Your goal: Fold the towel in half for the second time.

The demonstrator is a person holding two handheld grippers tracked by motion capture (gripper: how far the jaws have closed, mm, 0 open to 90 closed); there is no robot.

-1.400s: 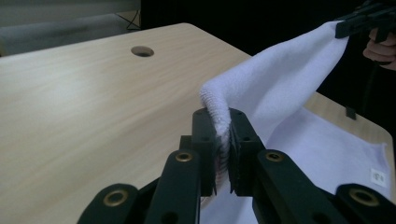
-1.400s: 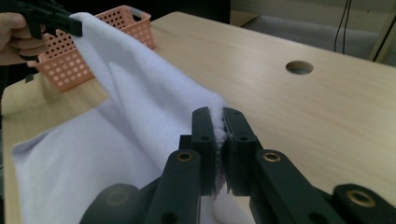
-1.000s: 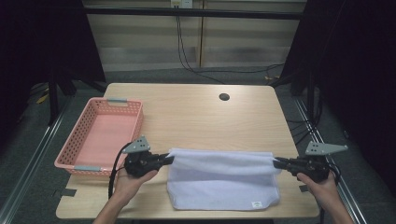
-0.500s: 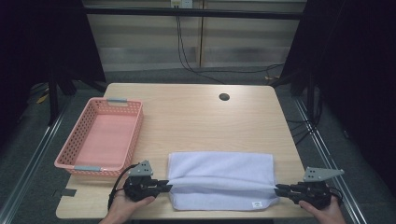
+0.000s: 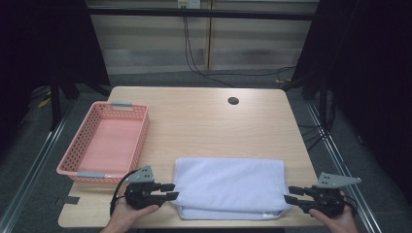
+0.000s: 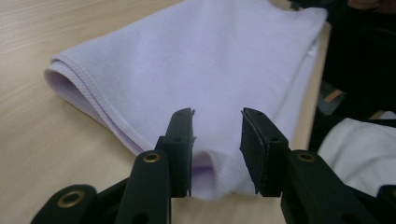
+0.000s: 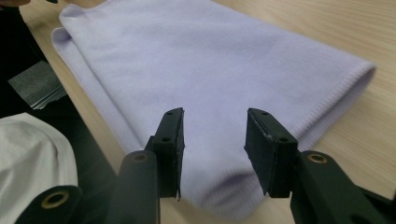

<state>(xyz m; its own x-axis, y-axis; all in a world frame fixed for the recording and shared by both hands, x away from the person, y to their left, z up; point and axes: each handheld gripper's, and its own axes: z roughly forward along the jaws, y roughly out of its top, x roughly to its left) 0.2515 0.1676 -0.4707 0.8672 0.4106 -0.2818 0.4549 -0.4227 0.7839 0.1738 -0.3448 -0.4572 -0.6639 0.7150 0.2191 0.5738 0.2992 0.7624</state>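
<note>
In the high view the left tongs (image 5: 169, 191) sit at the lower left of the frame and the right tongs (image 5: 290, 194) at the lower right, each held by a hand cut off by the bottom edge. Between them lies the folded white towel (image 5: 228, 187) on the near part of the table (image 5: 204, 121), its long axis running left to right across the frame, its fold layers showing along the near edge. A small tag shows at its lower right corner.

In the left gripper view the left tongs (image 6: 217, 149) stand with jaws parted, a bunched bit of the towel (image 6: 196, 60) edge lying in the gap between them; the pads do not press it. The stacked hems curve away to the upper left of that frame, a detail too small to make out from above.

In the right gripper view the right tongs (image 7: 215, 149) are likewise parted, straddling the rounded end of the towel (image 7: 201, 60) without squeezing it. The towel's far end is cut off at the upper left, and a blurred white cloth shows at the lower left.

Farther up in the high view a pink basket (image 5: 77, 171) stands at the left of the table, apart from the towel, and a dark round hole (image 5: 233, 101) lies near the far edge.
</note>
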